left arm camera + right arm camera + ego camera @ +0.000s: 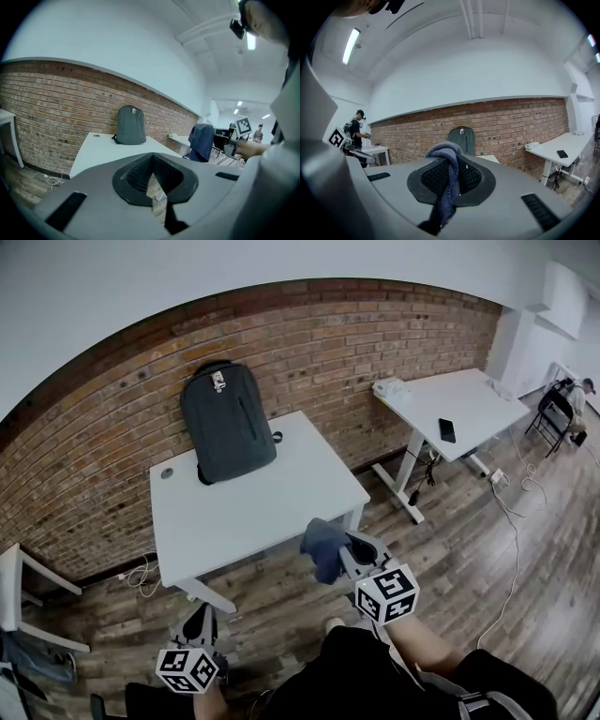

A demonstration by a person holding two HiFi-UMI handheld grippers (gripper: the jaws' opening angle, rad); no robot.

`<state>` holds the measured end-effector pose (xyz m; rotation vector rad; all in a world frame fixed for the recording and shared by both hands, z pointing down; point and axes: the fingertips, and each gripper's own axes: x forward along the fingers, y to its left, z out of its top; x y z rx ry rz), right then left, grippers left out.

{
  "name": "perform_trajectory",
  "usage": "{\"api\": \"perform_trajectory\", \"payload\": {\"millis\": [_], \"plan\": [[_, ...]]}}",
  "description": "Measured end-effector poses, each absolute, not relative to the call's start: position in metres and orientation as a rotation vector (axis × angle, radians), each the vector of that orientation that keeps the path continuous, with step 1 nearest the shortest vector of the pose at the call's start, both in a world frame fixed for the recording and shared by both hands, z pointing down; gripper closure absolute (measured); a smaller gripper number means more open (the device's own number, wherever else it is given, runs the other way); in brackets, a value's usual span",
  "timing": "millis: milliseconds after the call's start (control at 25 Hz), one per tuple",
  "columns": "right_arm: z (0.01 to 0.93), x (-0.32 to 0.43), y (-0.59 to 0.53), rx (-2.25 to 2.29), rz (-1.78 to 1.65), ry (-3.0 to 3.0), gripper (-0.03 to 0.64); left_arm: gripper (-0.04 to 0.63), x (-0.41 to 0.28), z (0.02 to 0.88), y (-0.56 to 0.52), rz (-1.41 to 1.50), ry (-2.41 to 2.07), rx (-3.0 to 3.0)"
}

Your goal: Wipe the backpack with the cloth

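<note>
The 1 backpack (228,423) stands at the far edge of the white table (253,512), and you are off the table's near edge. Your right gripper (349,547) is clamped on the 1 cloth (322,545). Your left gripper (201,622) is closed with nothing in it. This looks like the approach step: next, carry the cloth over the table to the backpack.

Head view steeply down from above; both gripper views low and distant, toward the shared backpack (228,423)
</note>
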<state>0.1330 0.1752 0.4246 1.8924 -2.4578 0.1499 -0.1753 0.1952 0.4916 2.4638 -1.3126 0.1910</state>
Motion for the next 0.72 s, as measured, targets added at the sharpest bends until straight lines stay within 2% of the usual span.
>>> {"api": "perform_trajectory", "payload": {"millis": [720], "plan": [[0.435, 0.175, 0.251, 1.905, 0.211, -2.431, 0.597, 0.600, -0.118, 0.486, 0.237, 0.241, -1.233, 2.513]]}}
